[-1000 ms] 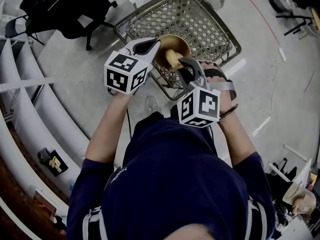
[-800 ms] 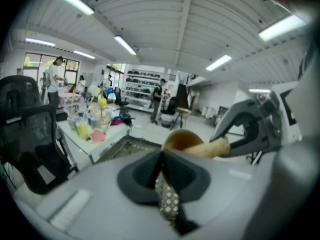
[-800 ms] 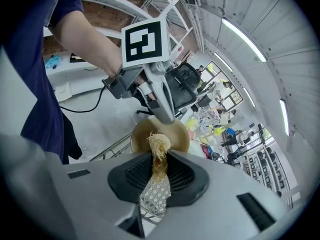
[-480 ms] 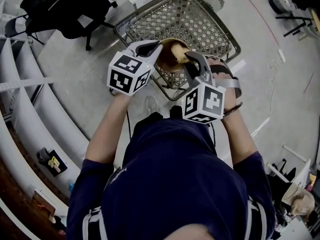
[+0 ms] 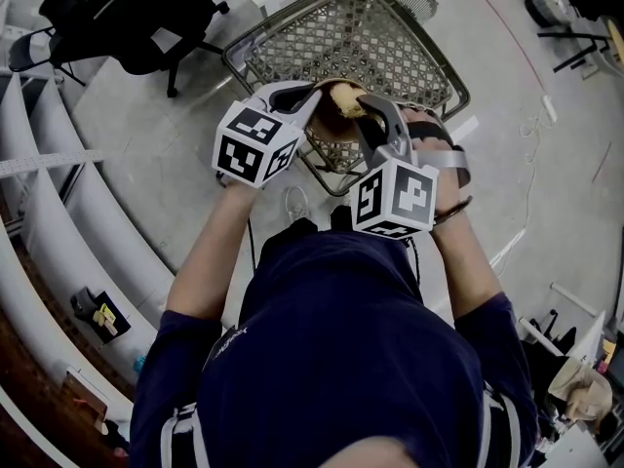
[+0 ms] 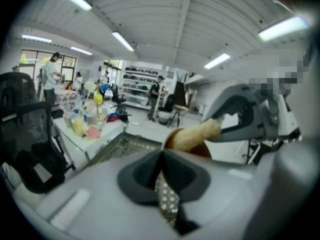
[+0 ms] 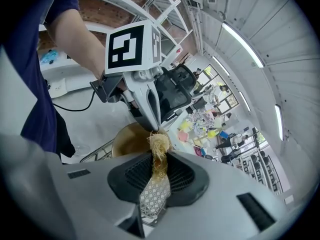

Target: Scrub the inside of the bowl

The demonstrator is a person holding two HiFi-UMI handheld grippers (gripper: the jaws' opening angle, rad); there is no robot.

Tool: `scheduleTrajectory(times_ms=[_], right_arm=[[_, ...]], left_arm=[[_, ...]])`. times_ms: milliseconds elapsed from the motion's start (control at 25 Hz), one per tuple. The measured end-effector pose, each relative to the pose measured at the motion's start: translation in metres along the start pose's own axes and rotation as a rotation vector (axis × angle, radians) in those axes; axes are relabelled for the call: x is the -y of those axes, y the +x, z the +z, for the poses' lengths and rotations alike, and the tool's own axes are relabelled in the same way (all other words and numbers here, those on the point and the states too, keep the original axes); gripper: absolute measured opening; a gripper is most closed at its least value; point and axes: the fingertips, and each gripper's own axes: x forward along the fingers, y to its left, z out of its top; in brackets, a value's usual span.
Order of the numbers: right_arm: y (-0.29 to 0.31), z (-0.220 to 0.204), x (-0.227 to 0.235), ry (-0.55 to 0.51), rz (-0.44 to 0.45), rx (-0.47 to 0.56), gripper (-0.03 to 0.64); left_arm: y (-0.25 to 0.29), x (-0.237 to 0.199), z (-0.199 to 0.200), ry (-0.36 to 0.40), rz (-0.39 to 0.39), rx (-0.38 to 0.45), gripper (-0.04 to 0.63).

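Concrete floor [image 5: 146, 135], one chair [image 5: 117, 8], one wire basket [image 5: 390, 47]. One bowl [image 5: 331, 123] over basket, left gripper [image 5: 312, 93] fingers clenched on its rim. Right gripper [image 5: 368, 115] fingers grasping one scrubber [image 5: 350, 104] in bowl.

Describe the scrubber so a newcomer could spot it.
Above the floor's wire basket, the left hand-held gripper holds a brown bowl. The scrubber, clamped in the right hand-held gripper and poking into that bowl, is the only pale, fibrous wad.
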Motion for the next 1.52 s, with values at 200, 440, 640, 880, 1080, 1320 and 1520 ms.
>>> scheduleTrajectory(times_ms=[200,440,640,880,1080,1320,1520], right_arm=[[0.001,0.007,-0.001,-0.015,0.009,0.012,0.063],[-0.001,0.015,-0.002,-0.026,0.017,0.037,0.063],[-0.006,0.022,0.003,-0.016,0.009,0.069,0.063],[-0.004,0.024,0.005,-0.007,0.007,0.081,0.063],[-0.002,0.016,0.01,0.035,-0.002,0.077,0.063],[-0.003,0.0,0.01,0.097,0.009,0.053,0.063],[-0.005,-0.014,0.008,0.137,0.025,0.043,0.063]], left_arm=[[0.002,0.0,-0.002,0.009,-0.007,-0.011,0.014],[0.003,-0.004,-0.005,0.025,0.0,-0.024,0.012],[0.006,-0.006,-0.008,0.018,0.0,-0.039,0.012],[0.01,-0.003,-0.011,0.016,-0.015,-0.048,0.014],[0.011,-0.009,-0.013,0.008,-0.006,-0.053,0.014],[0.009,-0.017,-0.018,-0.007,0.012,-0.059,0.014],[0.011,-0.021,-0.017,-0.013,0.025,-0.06,0.014]])
